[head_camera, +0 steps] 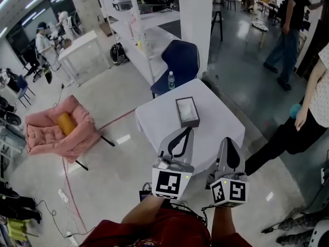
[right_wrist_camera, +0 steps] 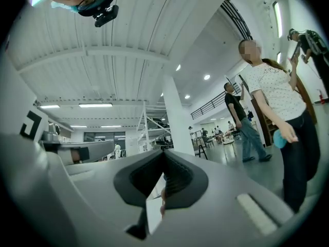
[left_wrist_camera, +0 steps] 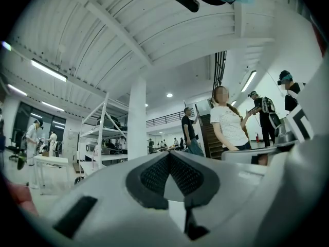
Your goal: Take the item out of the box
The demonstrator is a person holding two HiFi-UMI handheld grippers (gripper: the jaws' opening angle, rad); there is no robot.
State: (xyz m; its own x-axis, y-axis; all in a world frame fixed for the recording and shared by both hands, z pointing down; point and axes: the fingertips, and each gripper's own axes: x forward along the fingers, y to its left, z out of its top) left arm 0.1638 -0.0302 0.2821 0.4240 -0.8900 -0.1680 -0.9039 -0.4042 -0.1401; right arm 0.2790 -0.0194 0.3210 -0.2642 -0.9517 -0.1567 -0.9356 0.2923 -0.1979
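Head view steeply down; gripper views level, both toward pillar point(left_wrist_camera: 136, 117).

One box point(head_camera: 187, 111), one table point(head_camera: 154, 123), one bottle point(head_camera: 171, 80), one blue chair point(head_camera: 183, 58), one pink armchair point(head_camera: 45, 134).

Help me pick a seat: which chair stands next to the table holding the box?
The dark blue chair, just beyond the white table; the pink armchair sits well apart, at left.

The left gripper point(head_camera: 186, 134) and the right gripper point(head_camera: 227, 142) are held side by side, close together, both aimed forward and tilted a little upward. Each has its jaws closed tip to tip, nothing between them. The left forearm point(head_camera: 150, 206) and the right forearm point(head_camera: 222, 221) extend behind them.
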